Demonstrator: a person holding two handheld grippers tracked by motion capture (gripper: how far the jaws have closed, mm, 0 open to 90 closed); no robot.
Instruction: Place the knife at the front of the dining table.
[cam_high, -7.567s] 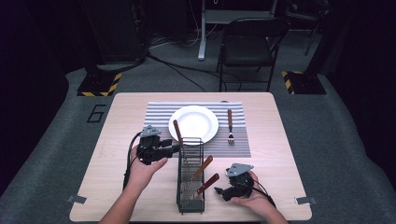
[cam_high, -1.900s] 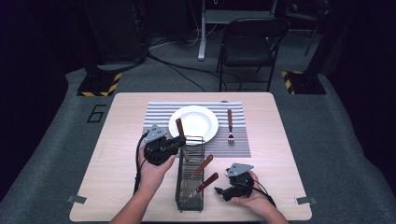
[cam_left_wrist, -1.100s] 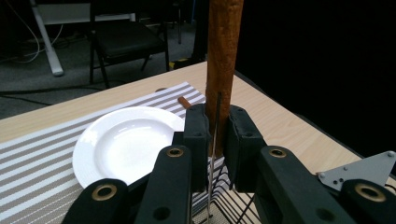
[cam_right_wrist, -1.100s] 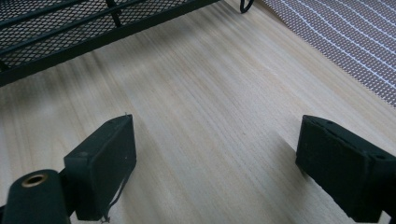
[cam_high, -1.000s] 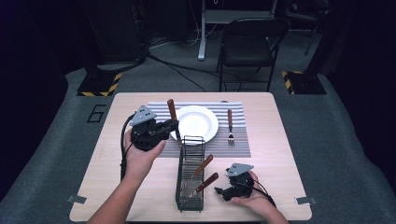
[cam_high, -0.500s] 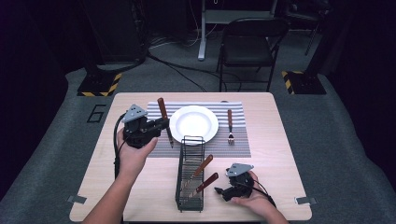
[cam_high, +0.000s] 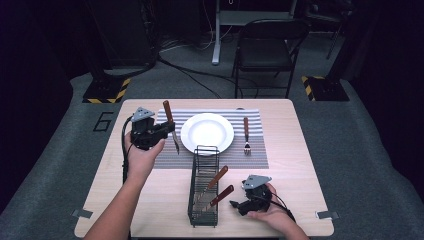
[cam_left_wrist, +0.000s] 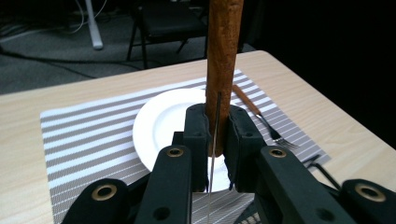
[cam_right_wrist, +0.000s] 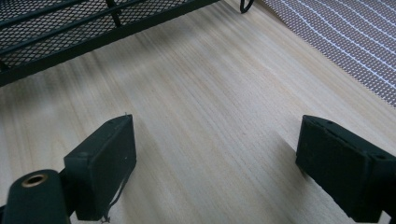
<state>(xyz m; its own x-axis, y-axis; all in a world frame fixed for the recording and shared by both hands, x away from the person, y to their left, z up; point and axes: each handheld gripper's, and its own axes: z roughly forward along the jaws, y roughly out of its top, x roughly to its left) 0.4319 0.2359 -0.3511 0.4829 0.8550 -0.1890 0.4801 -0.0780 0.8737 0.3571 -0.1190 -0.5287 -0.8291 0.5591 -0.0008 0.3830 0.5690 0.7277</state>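
My left gripper (cam_high: 169, 129) is shut on a knife (cam_high: 167, 111) with a wooden handle, held upright with the blade (cam_high: 175, 141) pointing down over the left part of the striped placemat (cam_high: 255, 156). In the left gripper view the handle (cam_left_wrist: 223, 56) rises from between the shut jaws (cam_left_wrist: 216, 135), with the white plate (cam_left_wrist: 159, 126) and a fork (cam_left_wrist: 261, 116) beyond. The plate (cam_high: 207, 134) sits mid-mat and the fork (cam_high: 246, 135) lies to its right. My right gripper (cam_high: 235, 204) rests open on the table beside a black wire basket (cam_high: 204, 192); nothing lies between its jaws (cam_right_wrist: 215, 154).
Two wooden-handled utensils (cam_high: 218, 177) lean in the basket. The basket's mesh wall (cam_right_wrist: 70, 28) and a placemat corner (cam_right_wrist: 345, 51) lie ahead of the right gripper. A folding chair (cam_high: 265, 50) stands behind the table. Bare wood shows left of the basket.
My left gripper has carried the knife from the basket's far end up and to the left, over the placemat's left side. The right gripper has stayed put.
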